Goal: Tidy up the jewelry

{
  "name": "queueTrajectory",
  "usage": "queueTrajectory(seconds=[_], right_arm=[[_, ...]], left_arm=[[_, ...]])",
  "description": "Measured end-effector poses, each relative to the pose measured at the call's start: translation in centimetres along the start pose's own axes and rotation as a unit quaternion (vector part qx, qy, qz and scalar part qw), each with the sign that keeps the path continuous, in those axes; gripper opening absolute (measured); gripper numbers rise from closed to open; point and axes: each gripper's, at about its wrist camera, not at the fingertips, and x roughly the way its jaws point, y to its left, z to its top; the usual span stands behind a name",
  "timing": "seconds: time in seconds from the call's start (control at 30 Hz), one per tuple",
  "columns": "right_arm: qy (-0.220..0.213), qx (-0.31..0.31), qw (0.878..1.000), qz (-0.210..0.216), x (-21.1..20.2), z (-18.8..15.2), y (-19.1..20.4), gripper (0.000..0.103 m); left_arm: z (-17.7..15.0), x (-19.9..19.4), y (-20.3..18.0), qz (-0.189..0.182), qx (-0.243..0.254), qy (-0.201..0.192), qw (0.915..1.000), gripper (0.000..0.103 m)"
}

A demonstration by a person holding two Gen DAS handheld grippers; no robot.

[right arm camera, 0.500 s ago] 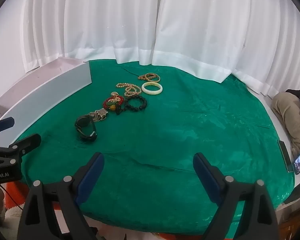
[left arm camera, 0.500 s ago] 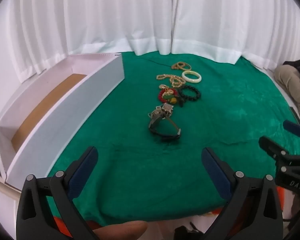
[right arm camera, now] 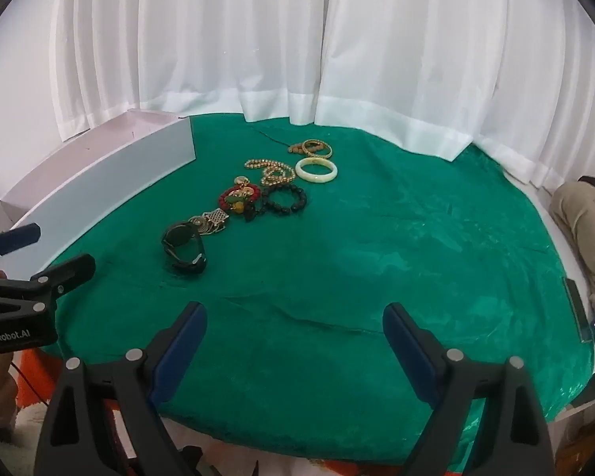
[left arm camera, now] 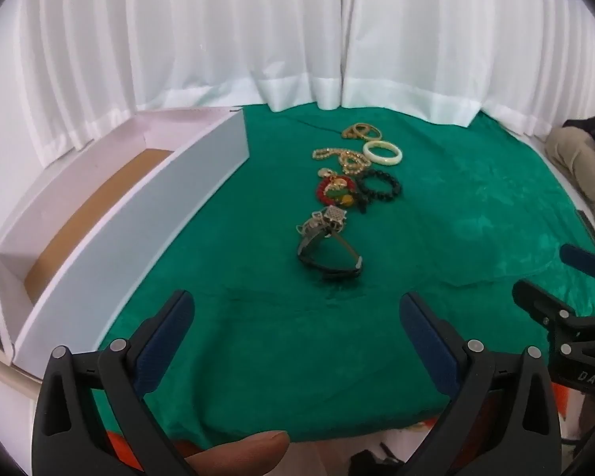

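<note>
Two grippers: left gripper (left arm camera: 297, 317) and right gripper (right arm camera: 295, 327) both hang low over the near edge of the green cloth (left arm camera: 436, 218), jaws spread wide, nothing between them
Jewelry place: a loose line down the middle of the cloth, well ahead of both grippers and apart from the white box (left arm camera: 131, 238) at the left
Nearest piece: black watch (left arm camera: 329, 252) lying on its side, strap curled into a loop; touching its far end, a tangle of silvery chain with a square pendant (left arm camera: 333, 214)
Further back: red bead bracelet (left arm camera: 335, 194) beside black bead bracelet (left arm camera: 379, 188), then gold chain (left arm camera: 343, 158), pale bangle (left arm camera: 381, 152), and gold rings (left arm camera: 361, 131) at the far end
Handling, judged: all light; the bangle looks stiff, smooth and likely brittle, so take it across the rim; beads and chains are limp and will sag or slip, so pinch a bunched section; the watch is best taken by the strap loop
Risk: neighbouring pieces touch and may drag along together
</note>
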Motion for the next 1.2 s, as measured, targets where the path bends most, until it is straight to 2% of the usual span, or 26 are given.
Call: queueTrajectory(seconds=[0.1,0.2,0.33,0.4,0.47,0.63,0.8,1.1,1.2], right_arm=[[0.000,0.003,1.000,0.006,0.1,-0.2,-0.1,0.092],[-0.002,0.007,1.000,0.006,0.0,-0.3,-0.3,0.092],[-0.008,0.008,1.000,-0.006,-0.1,-0.1,-0.7,0.092],[-0.011,0.010,1.000,-0.008,-0.2,0.0,-0.9,0.092],[-0.013,0.015,1.000,-0.011,-0.2,0.0,-1.2,0.092],[-0.009,0.017,1.000,-0.009,0.0,-0.1,-1.3,0.092],[-0.010,0.009,1.000,0.001,-0.2,-0.4,-0.7,0.092],[-0.004,0.018,1.000,0.018,0.0,-0.4,-1.0,0.092],[-0.006,0.022,1.000,0.019,-0.1,-0.5,-1.2,0.100]], left_arm=[[0.0,-0.1,-0.2,0.007,0.002,-0.006,1.0000,0.103],[0.1,-0.4,0.1,-0.004,-0.011,-0.013,0.9999,0.103],[0.5,-0.9,0.6,0.003,-0.007,-0.046,0.9989,0.103],[0.7,-0.7,0.5,0.021,0.003,-0.054,0.9983,0.103],[0.9,-0.2,0.6,0.047,0.010,-0.042,0.9979,0.103],[0.4,0.6,0.7,-0.002,0.000,-0.003,1.0000,0.103],[0.3,0.2,0.3,0.010,0.011,-0.016,0.9998,0.103],[0.2,0.5,0.7,-0.016,-0.018,-0.004,0.9997,0.103],[0.1,0.2,0.7,-0.012,-0.018,-0.003,0.9998,0.103]])
